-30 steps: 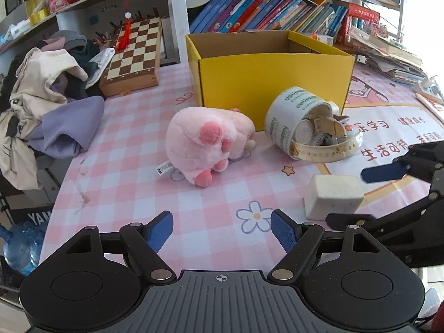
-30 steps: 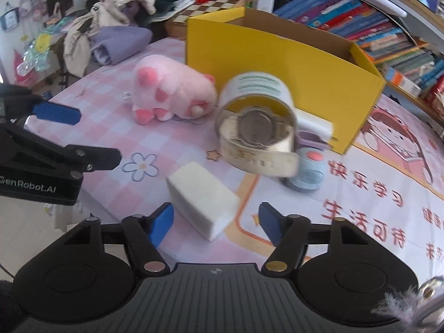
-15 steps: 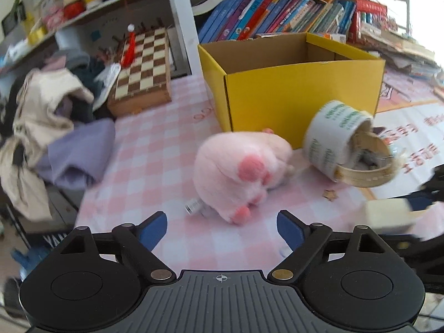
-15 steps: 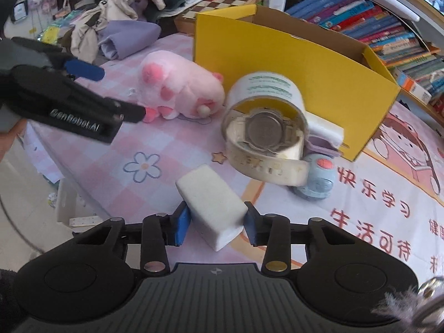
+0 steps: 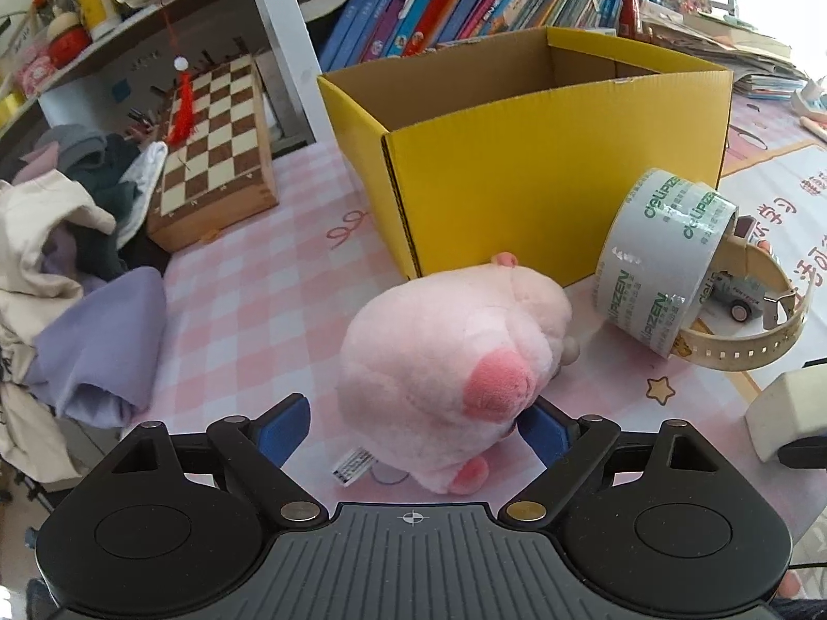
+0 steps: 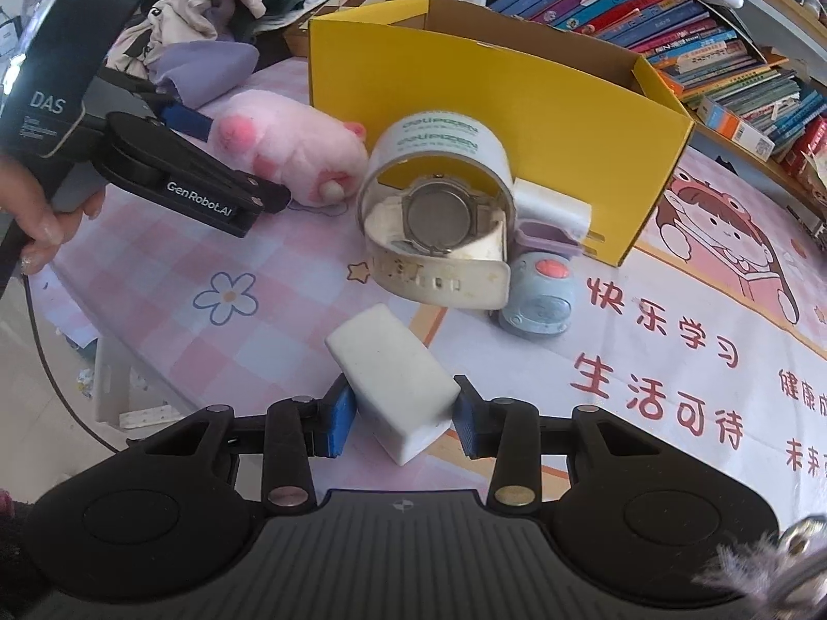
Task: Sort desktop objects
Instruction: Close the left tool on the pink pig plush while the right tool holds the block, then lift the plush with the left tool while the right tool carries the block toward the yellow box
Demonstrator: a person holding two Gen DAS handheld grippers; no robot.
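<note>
My left gripper [image 5: 413, 426] is open with its jaws either side of the pink plush pig [image 5: 444, 356], which lies on the pink checked cloth in front of the yellow cardboard box [image 5: 558, 175]. My right gripper [image 6: 400, 413] is shut on a white rectangular block [image 6: 393, 382], held just above the table. In the right wrist view the pig [image 6: 289, 147] lies left of a roll of tape [image 6: 439, 155] on its side, with a cream watch [image 6: 439, 227] leaning against it. The left gripper [image 6: 207, 155] shows there around the pig.
A blue toy car [image 6: 540, 289] and a white-and-lilac item [image 6: 553, 212] sit by the box's front. A chessboard [image 5: 212, 139], a clothes pile [image 5: 67, 237] and shelves of books [image 5: 465, 0] lie behind. The table edge runs along the left [image 6: 62, 289].
My left gripper moved forward and right until its open jaws straddle the pig. My right gripper closed on the white block and lifted it slightly.
</note>
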